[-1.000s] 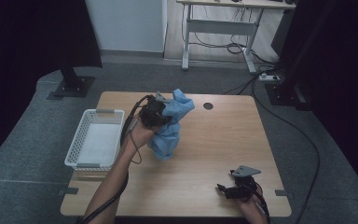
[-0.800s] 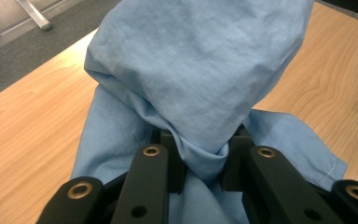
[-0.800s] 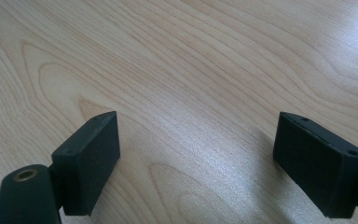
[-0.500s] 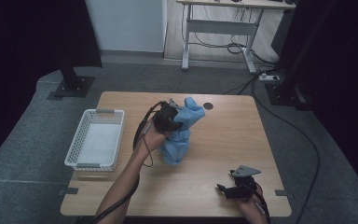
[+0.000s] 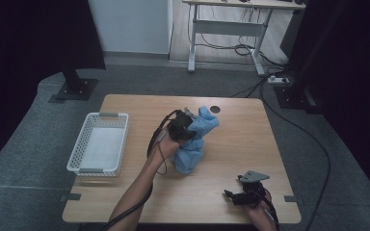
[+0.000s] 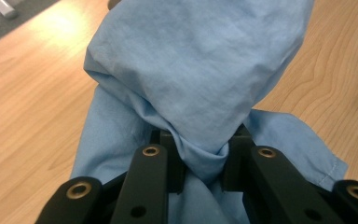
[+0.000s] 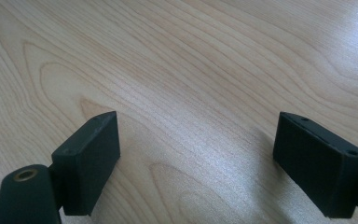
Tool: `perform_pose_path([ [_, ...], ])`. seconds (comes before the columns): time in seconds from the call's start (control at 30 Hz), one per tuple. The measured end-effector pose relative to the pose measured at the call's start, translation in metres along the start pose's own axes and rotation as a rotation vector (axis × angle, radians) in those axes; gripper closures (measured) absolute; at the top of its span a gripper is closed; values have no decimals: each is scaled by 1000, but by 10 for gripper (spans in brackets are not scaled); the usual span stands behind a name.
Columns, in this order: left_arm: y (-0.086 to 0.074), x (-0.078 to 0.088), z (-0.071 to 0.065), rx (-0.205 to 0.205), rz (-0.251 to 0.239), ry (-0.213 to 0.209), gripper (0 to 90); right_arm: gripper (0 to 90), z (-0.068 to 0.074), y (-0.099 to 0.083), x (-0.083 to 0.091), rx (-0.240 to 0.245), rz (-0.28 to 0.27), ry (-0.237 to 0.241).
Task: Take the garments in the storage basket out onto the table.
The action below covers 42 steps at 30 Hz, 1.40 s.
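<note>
Holding a bunch of blue cloth (image 5: 192, 139) up over the middle of the wooden table (image 5: 125, 192), the left gripper (image 5: 182, 126) has its two black jaws pressed together on a thick fold. The top of the cloth is lifted and the bottom hangs down to touch the table. It looks like the cloth is pinched at one spot so it can be carried, maybe to the white basket (image 5: 99, 144), which sits near the table's left edge, well apart from the cloth.

The right gripper (image 5: 243, 195) rests low at the table's near right corner, far from the cloth. Its jaws are spread wide with nothing between them. It seems to be waiting for its turn.

From the left gripper view, the squeeze is easy to see: the cloth (image 6: 200, 79) is bunched tight between the jaws, with wrinkles all around. From the right gripper view, bare wood (image 7: 205, 70) lies between the parted jaws. From the high view, both grippers and the basket are seen together.
</note>
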<state>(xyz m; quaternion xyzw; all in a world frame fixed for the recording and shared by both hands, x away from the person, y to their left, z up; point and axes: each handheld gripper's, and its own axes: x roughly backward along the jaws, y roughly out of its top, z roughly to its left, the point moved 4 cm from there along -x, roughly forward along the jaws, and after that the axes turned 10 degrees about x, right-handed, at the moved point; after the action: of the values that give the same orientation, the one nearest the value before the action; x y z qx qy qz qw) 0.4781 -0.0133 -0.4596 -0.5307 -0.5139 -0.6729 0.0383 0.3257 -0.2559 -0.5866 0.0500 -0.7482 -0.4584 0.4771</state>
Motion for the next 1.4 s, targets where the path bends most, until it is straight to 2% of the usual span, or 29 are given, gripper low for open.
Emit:
perform_pose_path([
  [0.53, -19, -48, -4, -3, 46, -4, 736, 142, 0, 0, 0, 2, -3, 4],
  [0.93, -33, -75, 1, -1, 78, 6, 726, 142, 0, 0, 0, 3, -3, 3],
  [1.07, -35, -80, 2, 5, 80, 4, 706, 142, 0, 0, 0, 4, -3, 3],
  [1.2, -40, -90, 2, -21, 113, 31, 649, 142, 0, 0, 0, 4, -3, 3],
  [1.4, -40, -94, 1, -15, 109, 46, 599, 142, 0, 0, 0, 4, -3, 3],
])
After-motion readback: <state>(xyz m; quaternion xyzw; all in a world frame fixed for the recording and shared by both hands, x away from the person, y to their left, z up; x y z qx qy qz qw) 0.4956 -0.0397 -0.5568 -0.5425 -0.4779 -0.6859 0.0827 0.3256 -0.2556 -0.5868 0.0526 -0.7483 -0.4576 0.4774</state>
